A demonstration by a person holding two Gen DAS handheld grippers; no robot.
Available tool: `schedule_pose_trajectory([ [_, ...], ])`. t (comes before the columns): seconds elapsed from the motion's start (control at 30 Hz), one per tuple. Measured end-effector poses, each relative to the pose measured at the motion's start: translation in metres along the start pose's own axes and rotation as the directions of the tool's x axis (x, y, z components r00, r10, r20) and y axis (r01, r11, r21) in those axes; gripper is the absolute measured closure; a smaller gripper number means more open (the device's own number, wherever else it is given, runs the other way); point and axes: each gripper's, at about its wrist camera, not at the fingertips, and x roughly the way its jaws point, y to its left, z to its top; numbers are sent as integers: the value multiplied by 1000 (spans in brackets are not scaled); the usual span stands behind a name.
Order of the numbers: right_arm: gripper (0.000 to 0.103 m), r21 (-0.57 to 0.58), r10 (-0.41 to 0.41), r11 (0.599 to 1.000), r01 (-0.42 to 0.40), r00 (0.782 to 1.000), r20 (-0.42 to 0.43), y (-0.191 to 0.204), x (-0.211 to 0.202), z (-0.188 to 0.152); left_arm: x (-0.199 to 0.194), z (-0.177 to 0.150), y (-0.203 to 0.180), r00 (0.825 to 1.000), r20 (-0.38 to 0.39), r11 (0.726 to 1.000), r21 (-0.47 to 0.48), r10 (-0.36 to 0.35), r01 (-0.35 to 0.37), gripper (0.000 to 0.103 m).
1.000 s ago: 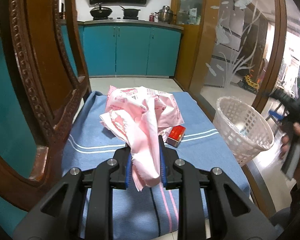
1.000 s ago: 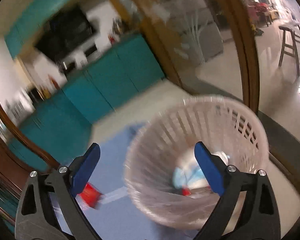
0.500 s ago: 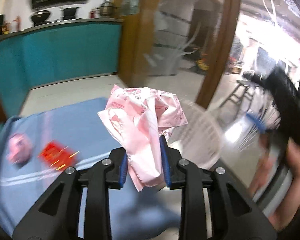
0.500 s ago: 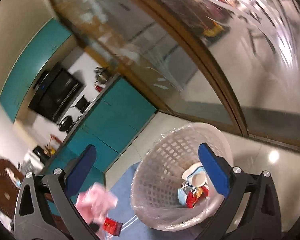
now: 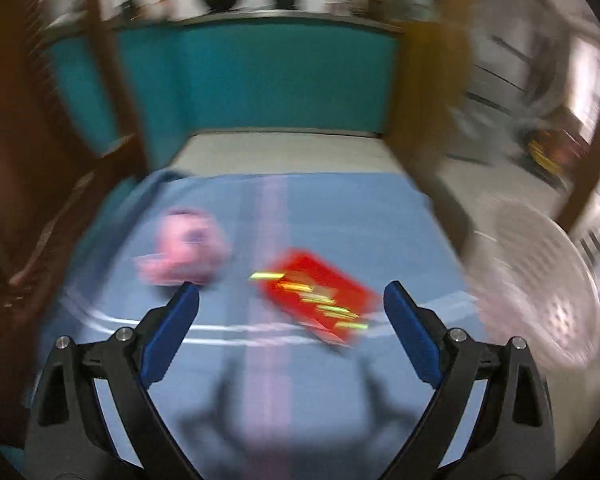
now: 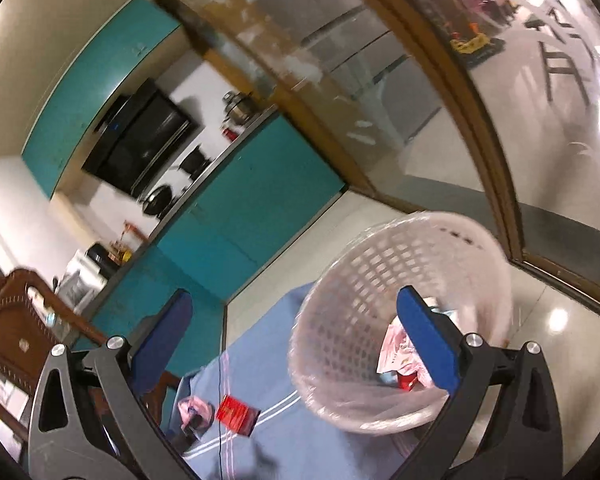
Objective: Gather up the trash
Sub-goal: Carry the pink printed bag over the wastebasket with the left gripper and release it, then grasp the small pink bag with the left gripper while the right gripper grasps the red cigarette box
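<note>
My left claw hangs open and empty over the blue cloth on the counter, its blue pads spread wide on either side of the red box, which lies just ahead of them. That spread, as I judge it, suits a flat box taken across its narrow width. The box lies flat on the cloth, its long axis running diagonally from far left to near right, the near corner pointing toward my right pad. To its left, close to my left pad, sits a crumpled pink wad, too blurred to say which way it lies.

My right claw is open too and holds nothing. It hangs above the white basket, which leans at the counter's right edge with its mouth tipped toward the cloth, an angle I take to be meant for easy dropping. Inside lie a pink wrapper and other scraps, partly hidden behind my pad. From this view the box and the wad rest on the cloth, well apart from the basket, both not yet collected. The box looks rigid and light; the wad will likely crush in the grip.
</note>
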Motion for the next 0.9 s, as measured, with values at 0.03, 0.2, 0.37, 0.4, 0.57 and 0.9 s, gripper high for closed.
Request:
schedule_pose_trajectory([
  [0.03,3,-17,8,1000,-9,1000,-14,6,3,-4,6,6,16,1000,-2,999,-28,30,-30,10],
  [0.2,3,-131,36,990,-50,993,-113,41,24,-32,52,32,58,994,-60,994,-54,96,-99,10],
  [0.37,3,-327,20,940,-99,971,-237,81,50,-71,98,28,61,980,-192,999,4,53,-53,75],
  [0.4,3,-381,5,918,-112,963,-269,89,58,-82,90,26,65,986,-162,999,-20,46,-50,76],
  [0.57,4,-594,-67,785,-172,931,-359,122,95,-135,1,19,72,1000,27,999,41,5,-6,77],
  [0.9,4,-675,-132,684,-277,863,-488,158,186,-202,-140,-35,82,972,199,992,63,-122,112,75],
])
